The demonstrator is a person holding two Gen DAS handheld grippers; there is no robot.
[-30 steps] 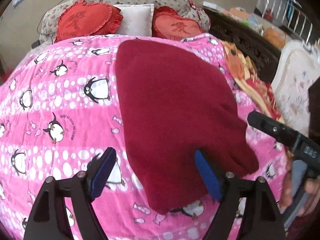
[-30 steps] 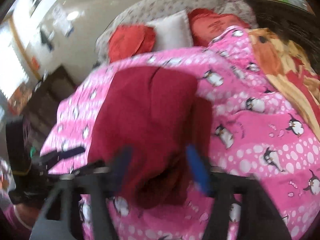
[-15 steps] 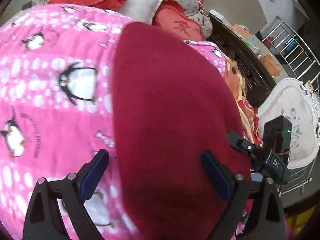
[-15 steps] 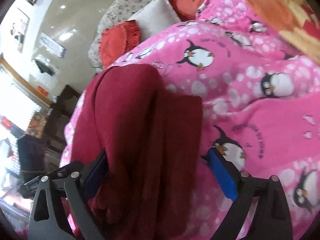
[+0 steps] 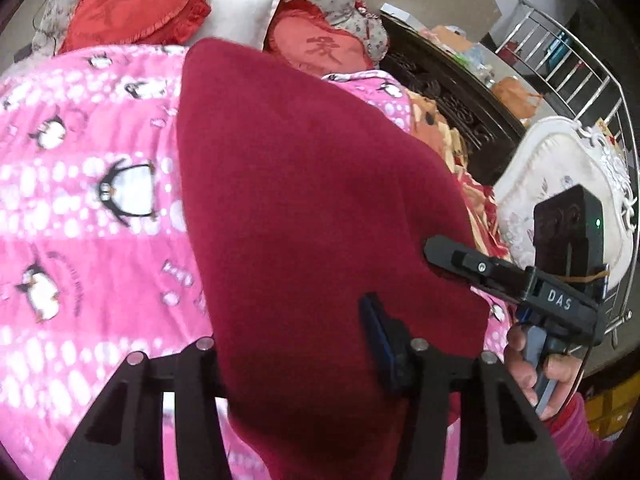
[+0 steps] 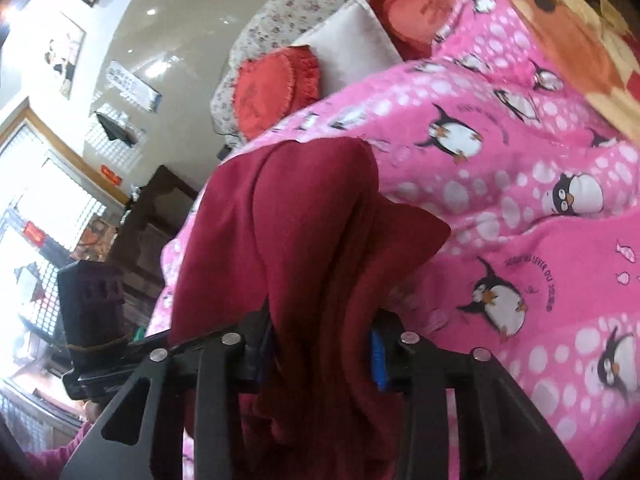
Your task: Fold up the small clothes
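- The dark red garment [image 5: 304, 216] lies on the pink penguin blanket [image 5: 80, 208], stretching from the near edge toward 12 o'clock, where red cushions [image 5: 132, 8] sit.
- The left gripper [image 5: 296, 344] has just been closing; its tongs clench the garment's near edge.
- The right gripper [image 6: 324, 352], at 3 o'clock of the left one, has just been closing and grasps bunched folds of the garment.

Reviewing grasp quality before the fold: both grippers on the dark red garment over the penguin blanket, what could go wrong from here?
1. The right gripper, whose jaws have just been closing, pinches bunched layers of the dark red garment; the fold may come out crooked.
2. The left gripper, also just closing, may not have the edge firmly, so it could slip.
3. Either could snag the penguin blanket.
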